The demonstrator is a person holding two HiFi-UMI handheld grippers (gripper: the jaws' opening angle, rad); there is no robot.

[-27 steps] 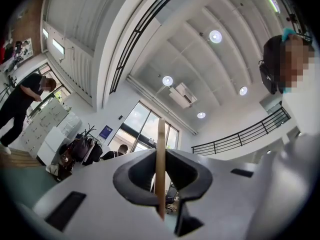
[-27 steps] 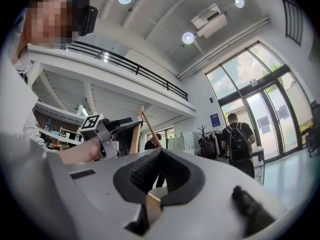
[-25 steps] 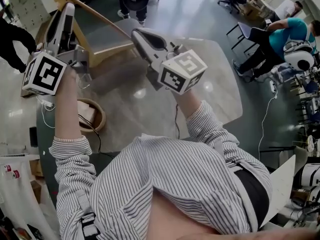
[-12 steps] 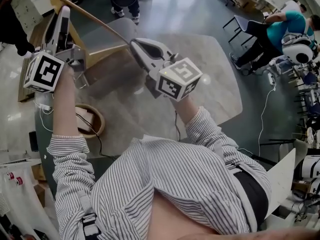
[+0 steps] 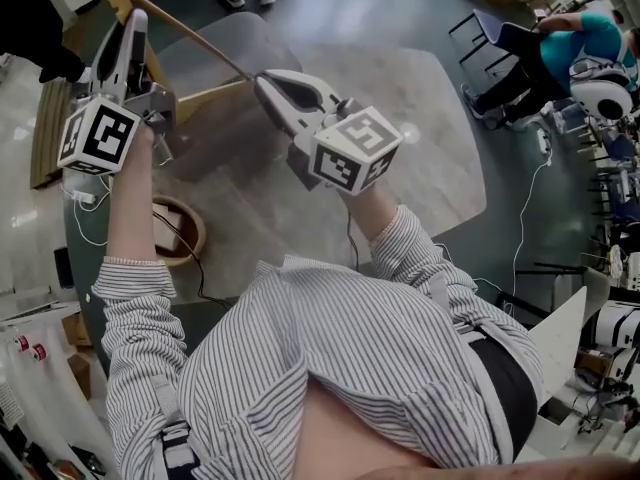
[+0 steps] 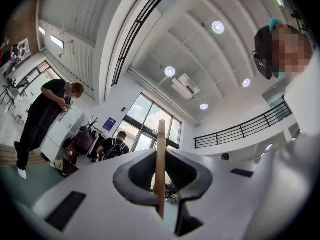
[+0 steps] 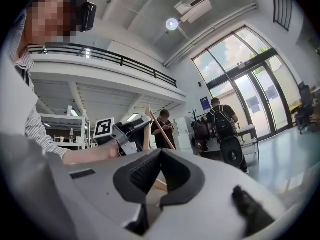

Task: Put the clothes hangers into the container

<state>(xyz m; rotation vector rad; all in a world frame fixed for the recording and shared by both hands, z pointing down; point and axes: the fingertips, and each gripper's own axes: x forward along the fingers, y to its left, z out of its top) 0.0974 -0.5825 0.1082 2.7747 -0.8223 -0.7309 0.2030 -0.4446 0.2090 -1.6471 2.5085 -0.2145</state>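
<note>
Holding a pale wooden triangular clothes hanger (image 5: 212, 95) up in the air between both grippers here. The left gripper (image 5: 132, 23) is clamping its jaws on one wooden bar, and the right gripper (image 5: 262, 78) is pinching the hanger's corner, jaws almost together. All of it is hanging over the grey table's (image 5: 430, 148) far left edge. A round wooden container (image 5: 204, 233) is sitting below the left forearm.

Light: bright and even, daylight from far windows (image 7: 240, 69) plus round ceiling lamps (image 6: 218, 27)
Glare: pale patches on desk (image 5: 450, 178) and glossy floor (image 5: 350, 13)
Distortion: fisheye bending, black corners (both claw views)
Focus: left claw (image 6: 161, 181) soft up close
</note>
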